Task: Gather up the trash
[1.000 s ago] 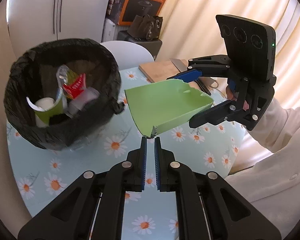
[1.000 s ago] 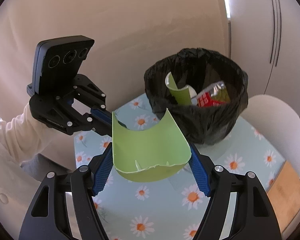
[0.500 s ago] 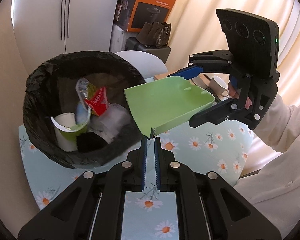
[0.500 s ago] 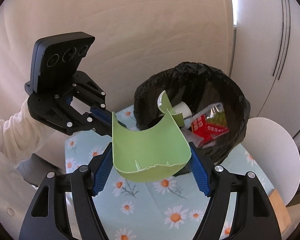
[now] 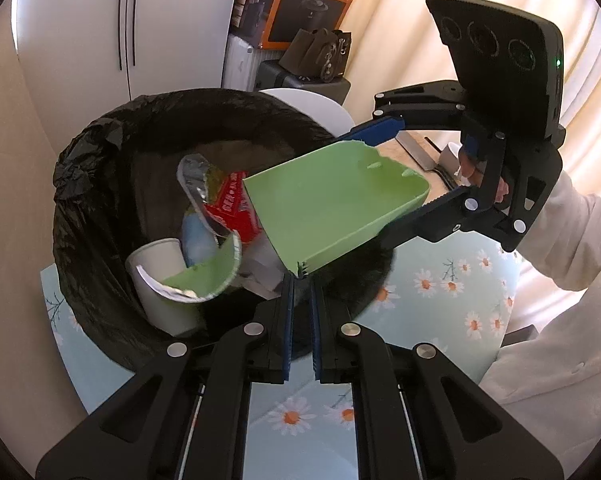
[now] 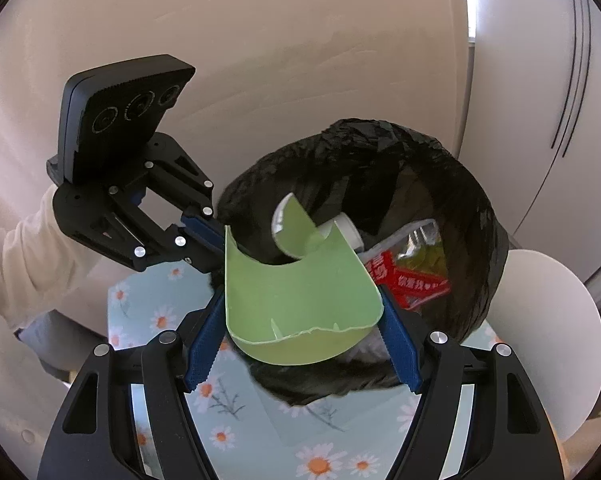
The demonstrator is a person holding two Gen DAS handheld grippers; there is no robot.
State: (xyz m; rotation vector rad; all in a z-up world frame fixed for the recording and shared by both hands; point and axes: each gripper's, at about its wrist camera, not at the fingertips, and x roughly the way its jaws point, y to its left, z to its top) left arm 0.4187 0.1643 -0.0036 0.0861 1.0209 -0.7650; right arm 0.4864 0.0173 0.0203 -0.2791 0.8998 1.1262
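A torn green bowl piece [image 5: 328, 204] [image 6: 300, 304] is held over the near rim of a black-lined trash bin [image 5: 84, 184] [image 6: 472, 200]. My right gripper [image 6: 302, 320] is shut on its two sides; it also shows in the left wrist view [image 5: 396, 168]. My left gripper [image 5: 300, 280] is shut on the piece's lower torn corner; it also shows in the right wrist view [image 6: 208, 236]. In the bin lie a white cup [image 5: 160, 276], another green shard [image 5: 204, 280] and a red wrapper [image 5: 232, 208] [image 6: 404, 280].
The bin stands on a round table with a daisy cloth [image 5: 452, 292] [image 6: 320, 440]. A wooden board [image 5: 416, 148] and a small cup [image 5: 450, 154] lie at the table's far side. A white chair [image 6: 540, 340] stands beside the bin.
Both grippers have carried the green piece from beside the bin to above its opening. The bin now looks larger and closer in both views.
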